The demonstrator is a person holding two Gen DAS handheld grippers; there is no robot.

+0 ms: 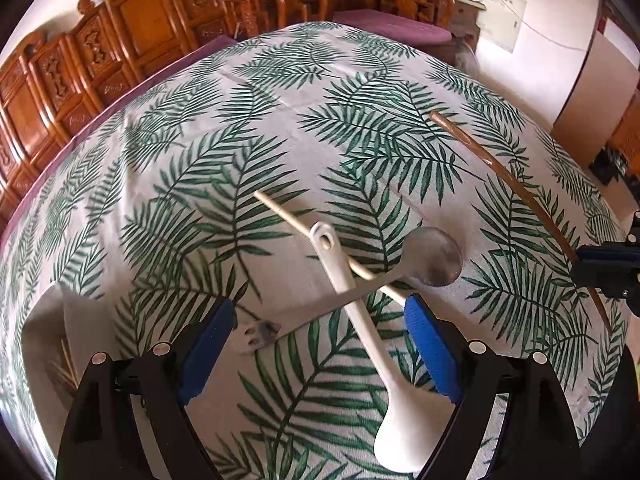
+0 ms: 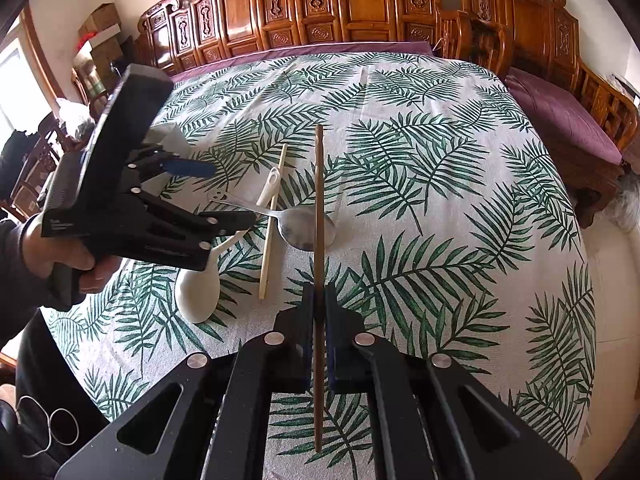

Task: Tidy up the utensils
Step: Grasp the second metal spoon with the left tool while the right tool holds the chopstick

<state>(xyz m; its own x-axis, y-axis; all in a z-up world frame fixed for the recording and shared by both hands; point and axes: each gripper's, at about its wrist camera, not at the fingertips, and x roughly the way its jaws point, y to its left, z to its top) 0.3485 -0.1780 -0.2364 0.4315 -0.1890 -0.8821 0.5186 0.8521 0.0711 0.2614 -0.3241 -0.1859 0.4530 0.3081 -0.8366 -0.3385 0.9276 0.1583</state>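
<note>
On the leaf-print tablecloth [image 1: 280,128] lie a white plastic spoon [image 1: 360,320], a metal spoon [image 1: 434,256] and a pale chopstick [image 1: 288,216], crossed over each other. My left gripper [image 1: 320,324] is open, its blue pads on either side of the white spoon's handle, just above it. My right gripper [image 2: 319,300] is shut on a brown chopstick [image 2: 319,200] and holds it above the cloth, pointing away. In the right wrist view the left gripper [image 2: 228,192] hovers over the white spoon [image 2: 200,288], the metal spoon [image 2: 304,226] and the pale chopstick [image 2: 272,224].
Carved wooden chairs [image 2: 360,0] line the far edge of the table. A purple-cushioned bench [image 2: 560,120] stands to the right. Boxes [image 2: 100,40] are stacked at the far left. The right gripper's body shows at the left wrist view's right edge [image 1: 608,268].
</note>
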